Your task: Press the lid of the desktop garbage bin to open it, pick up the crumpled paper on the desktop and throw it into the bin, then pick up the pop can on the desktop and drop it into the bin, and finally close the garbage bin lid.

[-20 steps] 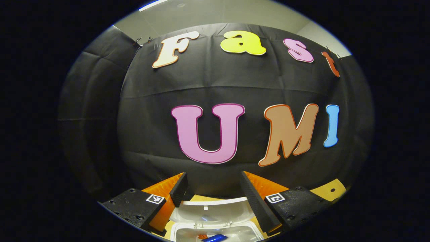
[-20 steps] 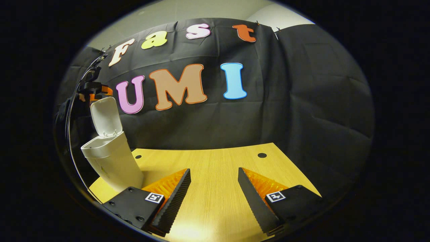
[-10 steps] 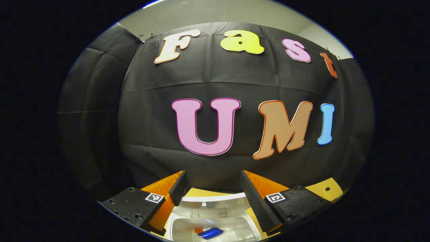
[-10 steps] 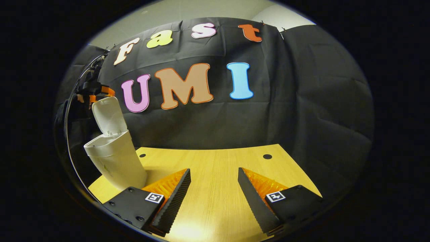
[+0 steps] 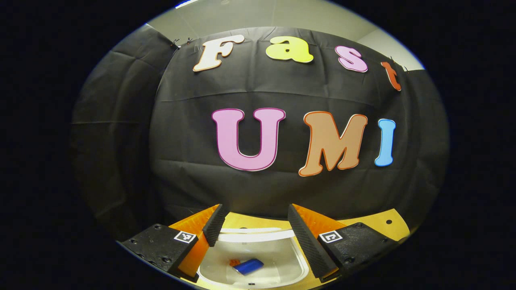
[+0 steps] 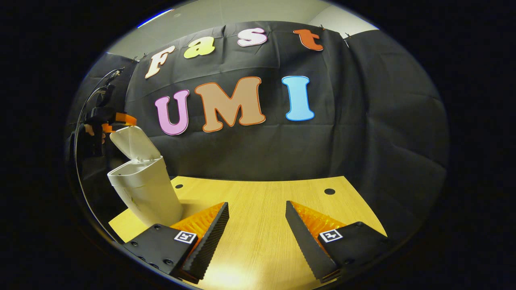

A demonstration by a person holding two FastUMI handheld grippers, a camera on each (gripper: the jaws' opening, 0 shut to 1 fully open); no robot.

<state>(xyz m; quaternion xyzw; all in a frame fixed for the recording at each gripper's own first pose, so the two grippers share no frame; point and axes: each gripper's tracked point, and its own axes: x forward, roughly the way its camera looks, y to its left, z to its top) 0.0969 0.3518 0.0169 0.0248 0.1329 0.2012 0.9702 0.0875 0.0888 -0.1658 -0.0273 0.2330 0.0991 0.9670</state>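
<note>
Two claws stand wide apart with nothing between their fingers. In the left gripper view, the left claw [image 5: 254, 229] hangs just above the white bin [image 5: 296, 264], whose mouth shows between the fingers; a blue can [image 5: 248, 266] lies at the bottom inside it. In the right gripper view, the right claw [image 6: 257, 225] hovers over the wooden bench [image 6: 258, 197]. Farther left, the bin [image 6: 149, 193] stands on the bench with its lid [image 6: 133, 141] tilted up, the left claw [image 6: 117, 121] right at the lid's top edge.
</note>
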